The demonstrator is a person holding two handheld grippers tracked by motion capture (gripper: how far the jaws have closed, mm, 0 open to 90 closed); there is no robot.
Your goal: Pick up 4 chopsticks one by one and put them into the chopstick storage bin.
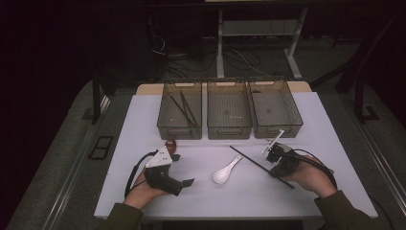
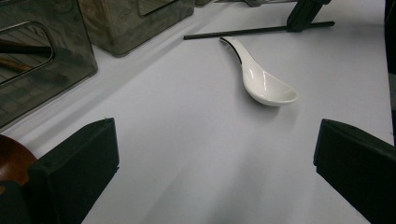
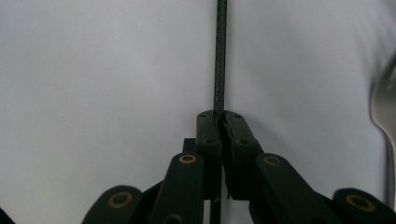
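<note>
— High view? 
— The right gripper (image 1: 276,168) pinched a black chopstick (image 1: 250,158) lying on the white table (image 1: 143,115) before three bins (image 1: 229,116); the left gripper (image 1: 184,170) held nothing.

— Left gripper view? 
— Jaws wide apart; white spoon (image 2: 261,77) ahead.

— Right gripper view? 
— Jaws clamped on the chopstick (image 3: 220,56).

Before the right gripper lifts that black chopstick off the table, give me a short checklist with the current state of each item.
1. Right gripper shut on the black chopstick: ok, jaws pinch it.
2. Grip near the stick's middle: not ok, it is held toward one end, so it may tilt.
3. White spoon apart from the chopstick: ok.
4. Left bin, which holds two other sticks, unobstructed: ok.
5. Left gripper out of the way: ok, open over the white table, holding nothing.
6. Stick lifted yet: cannot tell.
</note>
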